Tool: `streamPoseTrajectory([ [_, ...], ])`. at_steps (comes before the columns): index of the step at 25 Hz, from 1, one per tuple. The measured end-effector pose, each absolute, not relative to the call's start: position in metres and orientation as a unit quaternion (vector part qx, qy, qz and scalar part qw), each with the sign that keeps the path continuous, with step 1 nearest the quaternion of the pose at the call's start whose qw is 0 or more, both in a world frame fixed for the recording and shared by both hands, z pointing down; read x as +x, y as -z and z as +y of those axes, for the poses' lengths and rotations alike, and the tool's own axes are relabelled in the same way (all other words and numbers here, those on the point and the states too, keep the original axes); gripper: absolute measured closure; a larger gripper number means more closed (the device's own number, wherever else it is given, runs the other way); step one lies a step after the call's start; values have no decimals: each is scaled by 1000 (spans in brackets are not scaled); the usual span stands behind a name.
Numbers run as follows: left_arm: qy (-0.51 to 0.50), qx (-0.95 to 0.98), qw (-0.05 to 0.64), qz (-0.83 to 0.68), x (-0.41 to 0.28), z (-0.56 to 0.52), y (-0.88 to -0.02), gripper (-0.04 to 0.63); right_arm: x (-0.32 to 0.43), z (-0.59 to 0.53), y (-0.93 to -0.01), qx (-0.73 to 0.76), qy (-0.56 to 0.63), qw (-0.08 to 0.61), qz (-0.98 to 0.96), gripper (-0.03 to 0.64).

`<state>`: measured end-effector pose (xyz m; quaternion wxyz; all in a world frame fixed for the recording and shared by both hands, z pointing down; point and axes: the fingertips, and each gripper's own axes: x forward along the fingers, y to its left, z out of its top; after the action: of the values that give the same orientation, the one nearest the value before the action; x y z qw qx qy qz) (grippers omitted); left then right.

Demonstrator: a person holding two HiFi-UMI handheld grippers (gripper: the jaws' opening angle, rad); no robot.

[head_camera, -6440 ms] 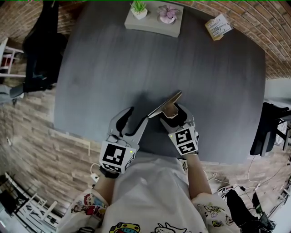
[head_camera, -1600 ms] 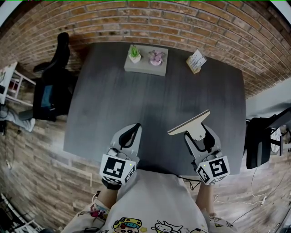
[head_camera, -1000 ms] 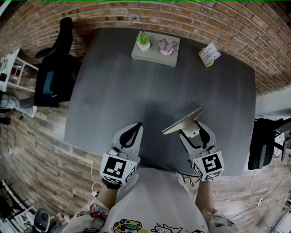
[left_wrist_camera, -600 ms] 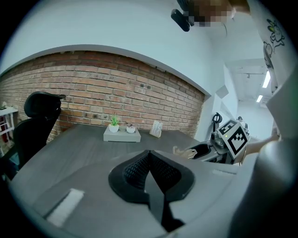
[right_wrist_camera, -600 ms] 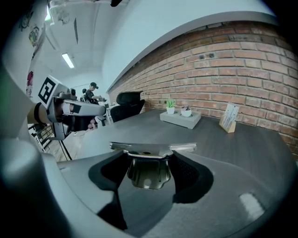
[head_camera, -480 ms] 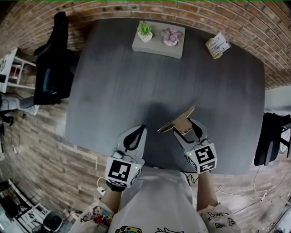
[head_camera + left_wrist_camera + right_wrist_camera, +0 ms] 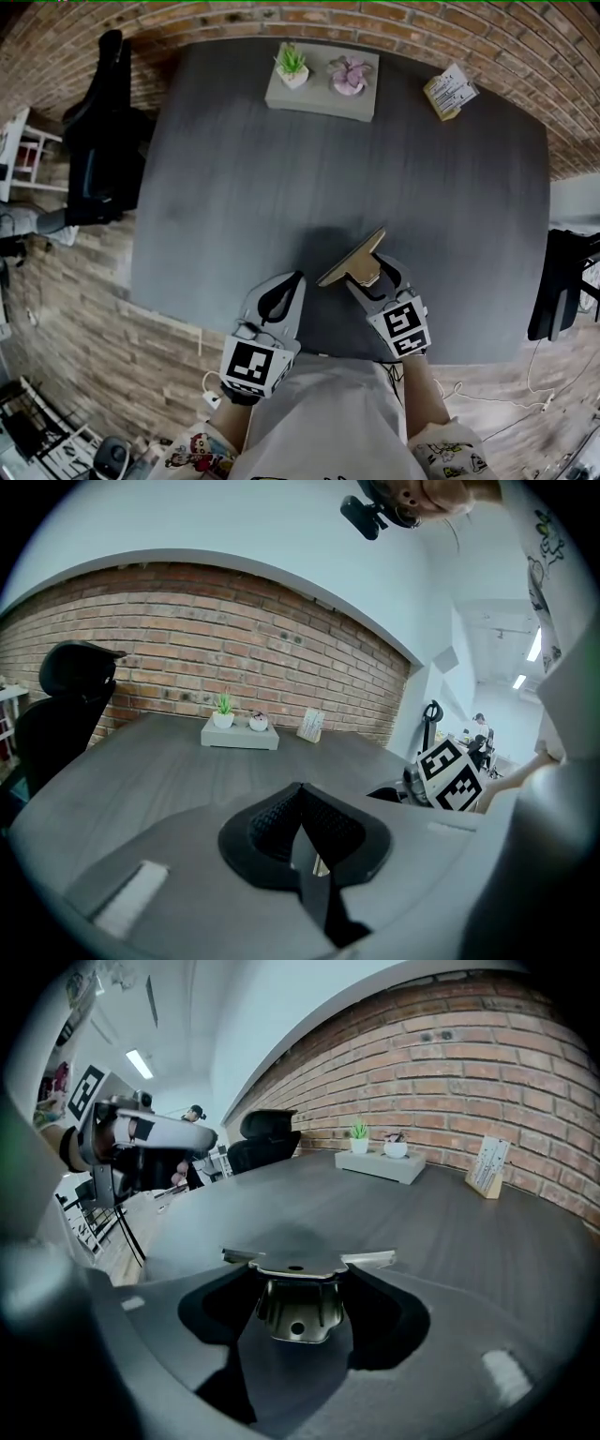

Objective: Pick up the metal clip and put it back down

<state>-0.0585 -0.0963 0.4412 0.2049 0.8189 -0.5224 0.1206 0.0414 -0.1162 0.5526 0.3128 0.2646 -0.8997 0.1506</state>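
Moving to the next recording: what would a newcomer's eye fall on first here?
The shiny metal clip, gripped by the right claw over the near part of the dark grey table, stands out first. Beside it the left claw is shut and empty. At the table's far edge, a grey tray with two small potted plants sits before the brick wall.

Your dark grey worktop (image 7: 234, 178) carries a pale grey slab (image 7: 319, 99) at its far edge and, right of it, a small printed card stand (image 7: 448, 91).
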Motion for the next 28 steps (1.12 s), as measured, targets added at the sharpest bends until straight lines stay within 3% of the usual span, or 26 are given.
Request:
streamPoseTrajectory([
  [28, -129, 828, 208, -504, -57, -94, -450, 597, 37, -113, -591, 271, -117, 360, -885, 325],
])
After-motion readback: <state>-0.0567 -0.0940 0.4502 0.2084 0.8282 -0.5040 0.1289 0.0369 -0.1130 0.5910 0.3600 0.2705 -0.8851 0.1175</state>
